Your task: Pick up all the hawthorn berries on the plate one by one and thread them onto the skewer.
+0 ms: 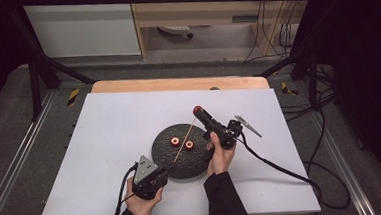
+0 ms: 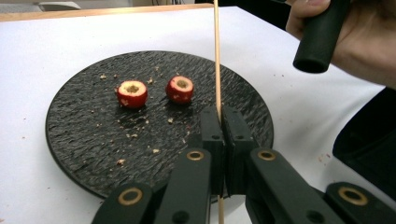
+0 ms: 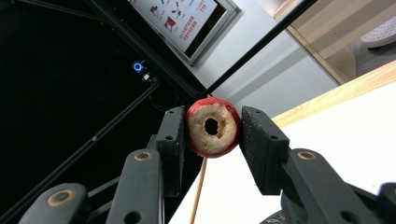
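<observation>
A black round plate (image 1: 168, 161) (image 2: 84, 126) holds two hollowed red fruit pieces (image 1: 175, 141) (image 1: 189, 145) (image 2: 132, 93) (image 2: 180, 89) side by side. At the plate's near edge my left gripper (image 1: 170, 165) (image 2: 219, 116) is shut on a thin wooden skewer (image 1: 185, 140) (image 2: 217, 56), which slants up toward the far right. Above the plate's far edge my right gripper (image 1: 197, 110) (image 3: 213, 128) is shut on a third red fruit piece (image 1: 197, 109) (image 3: 213, 126) with a hole through its centre. The skewer (image 3: 198, 191) reaches that piece's underside; I cannot tell whether it pierces it.
The plate sits mid-table on a white sheet (image 1: 110, 132) (image 2: 42, 51) over a wooden table (image 1: 177, 83). Metal tongs (image 1: 248, 125) lie right of the right gripper. Crumbs are scattered on the plate. A cable (image 1: 277, 167) trails from the right gripper to the right.
</observation>
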The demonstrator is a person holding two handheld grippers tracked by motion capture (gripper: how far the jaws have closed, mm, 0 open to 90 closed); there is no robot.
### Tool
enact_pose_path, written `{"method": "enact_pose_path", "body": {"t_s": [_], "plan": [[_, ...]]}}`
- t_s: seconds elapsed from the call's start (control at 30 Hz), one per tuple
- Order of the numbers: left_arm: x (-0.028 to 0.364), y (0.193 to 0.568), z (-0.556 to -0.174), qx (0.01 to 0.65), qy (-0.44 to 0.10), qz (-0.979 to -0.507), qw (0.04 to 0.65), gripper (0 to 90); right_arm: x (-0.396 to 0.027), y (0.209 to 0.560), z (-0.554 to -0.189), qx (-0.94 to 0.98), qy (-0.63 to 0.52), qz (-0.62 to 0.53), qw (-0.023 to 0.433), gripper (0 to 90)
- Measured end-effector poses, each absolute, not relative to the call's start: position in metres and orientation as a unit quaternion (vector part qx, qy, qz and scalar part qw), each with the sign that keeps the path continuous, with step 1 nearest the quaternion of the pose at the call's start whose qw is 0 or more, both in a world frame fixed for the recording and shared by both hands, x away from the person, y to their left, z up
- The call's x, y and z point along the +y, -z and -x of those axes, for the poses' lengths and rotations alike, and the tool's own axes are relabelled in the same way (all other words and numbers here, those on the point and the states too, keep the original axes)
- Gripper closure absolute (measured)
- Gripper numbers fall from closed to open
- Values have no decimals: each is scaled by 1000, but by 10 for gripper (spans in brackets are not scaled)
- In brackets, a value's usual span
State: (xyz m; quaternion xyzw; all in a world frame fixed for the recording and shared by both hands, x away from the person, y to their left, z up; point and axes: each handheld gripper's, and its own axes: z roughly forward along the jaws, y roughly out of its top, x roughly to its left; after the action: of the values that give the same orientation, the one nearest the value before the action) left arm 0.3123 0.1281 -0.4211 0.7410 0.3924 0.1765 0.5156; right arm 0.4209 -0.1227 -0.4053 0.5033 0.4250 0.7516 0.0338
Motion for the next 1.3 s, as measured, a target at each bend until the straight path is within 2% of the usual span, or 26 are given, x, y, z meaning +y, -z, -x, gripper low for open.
{"method": "enact_pose_path", "body": {"t_s": [0.53, 1.3], "plan": [[111, 417, -325, 413, -181, -726, 520, 883, -117, 412, -416, 426, -751, -505, 13, 618], [103, 395, -352, 395, -184, -734, 521, 884, -111, 419, -399, 452, -744, -492, 3, 619]]}}
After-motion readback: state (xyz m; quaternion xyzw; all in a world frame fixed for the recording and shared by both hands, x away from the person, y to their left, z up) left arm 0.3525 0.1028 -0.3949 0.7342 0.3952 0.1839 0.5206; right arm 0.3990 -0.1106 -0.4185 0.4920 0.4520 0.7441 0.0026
